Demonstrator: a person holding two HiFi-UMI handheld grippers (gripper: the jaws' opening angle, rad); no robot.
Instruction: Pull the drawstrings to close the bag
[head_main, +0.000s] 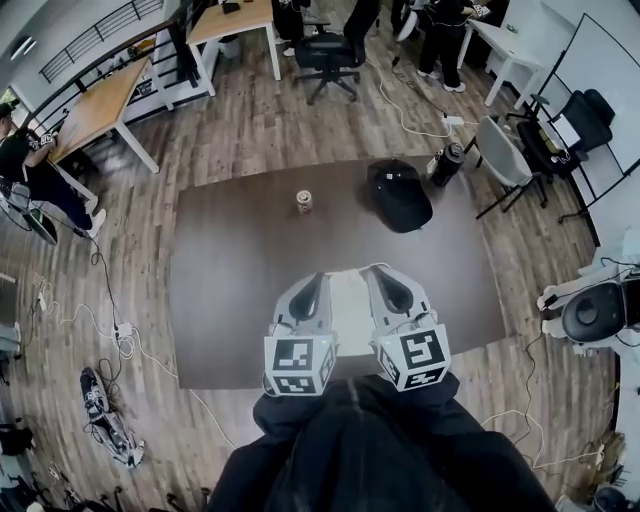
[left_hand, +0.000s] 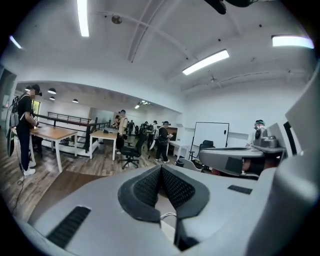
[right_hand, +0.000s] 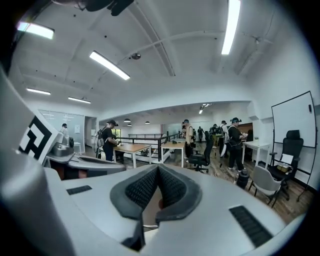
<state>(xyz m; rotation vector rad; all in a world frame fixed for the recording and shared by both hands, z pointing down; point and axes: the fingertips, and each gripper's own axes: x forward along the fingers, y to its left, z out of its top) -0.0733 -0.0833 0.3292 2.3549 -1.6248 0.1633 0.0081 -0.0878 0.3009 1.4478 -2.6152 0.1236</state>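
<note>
Brown table (head_main: 230, 280), bag (head_main: 350, 300) seen overhead only, left gripper (left_hand: 161, 169) and right gripper (right_hand: 158, 169) pinching drawstrings (left_hand: 168, 215)

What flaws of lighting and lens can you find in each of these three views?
Head view: fisheye bends the edges of the table and the floorboards; the black bag is too dark for detail. Left gripper view: the ceiling lamp is blown white, corners black. Right gripper view: the same round black border, a glaring long lamp, curved ceiling lines.
</note>
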